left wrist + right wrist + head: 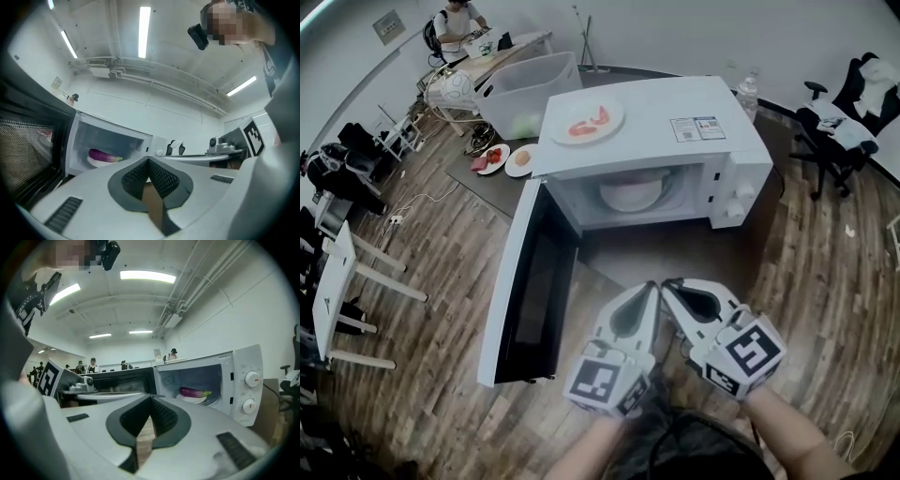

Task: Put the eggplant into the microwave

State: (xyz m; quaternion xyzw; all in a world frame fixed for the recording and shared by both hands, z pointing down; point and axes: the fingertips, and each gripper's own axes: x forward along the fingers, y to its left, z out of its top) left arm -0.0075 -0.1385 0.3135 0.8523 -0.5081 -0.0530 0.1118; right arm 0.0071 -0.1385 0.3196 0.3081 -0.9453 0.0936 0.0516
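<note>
A purple eggplant (pixel 104 155) (pixel 193 392) lies on a white plate (pixel 630 195) inside the white microwave (pixel 675 131). The microwave's door (pixel 523 286) hangs wide open to the left. Both grippers hover side by side in front of the opening, a short way back from it, pointing roughly level. My left gripper (pixel 652 289) (pixel 148 161) is shut with nothing between its pads. My right gripper (pixel 670 284) (pixel 151 400) is also shut and empty. The two tips almost touch each other in the head view.
A plate of red food (pixel 588 122) sits on top of the microwave. Behind it stand a translucent bin (pixel 525 89), two small plates of food (pixel 492 159) and a water bottle (pixel 748 94). An office chair (pixel 839 131) is at the right, white tables (pixel 337 272) at the left.
</note>
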